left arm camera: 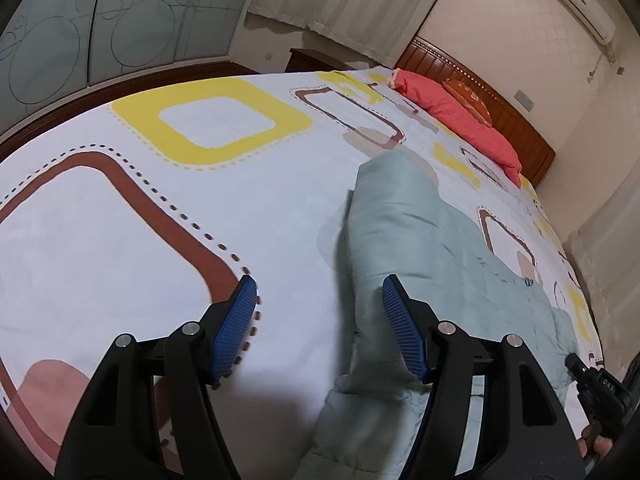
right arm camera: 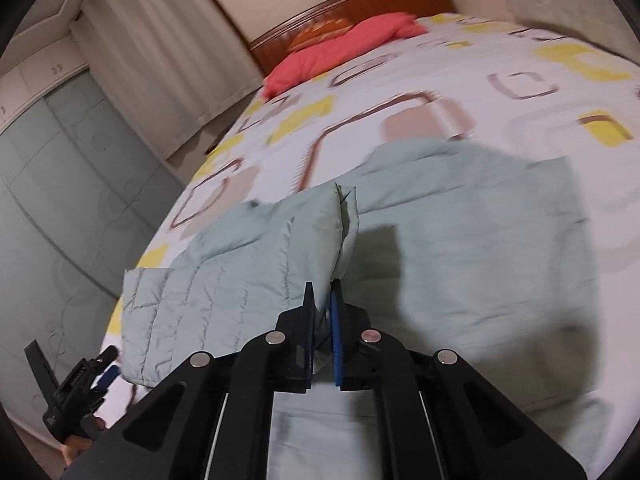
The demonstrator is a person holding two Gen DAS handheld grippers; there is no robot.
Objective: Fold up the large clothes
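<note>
Right gripper (right arm camera: pixel 322 300) pinches jacket (right arm camera: pixel 460 248) (blurred).

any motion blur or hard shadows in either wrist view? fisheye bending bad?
Left wrist: mostly sharp, slight smear on the pale green jacket; bedspread edge bows strongly; dark vignette corners. Right wrist: motion blur on the bedspread pattern and red pillow; hard shadow across the jacket right of the right gripper, which stays crisp.

TEXT: we read faint white characters, apparently "DAS", on the black body of the right gripper (left arm camera: pixel 600 390) at the left wrist view's lower right edge | OTHER MARKINGS: we find none legible in either view
</note>
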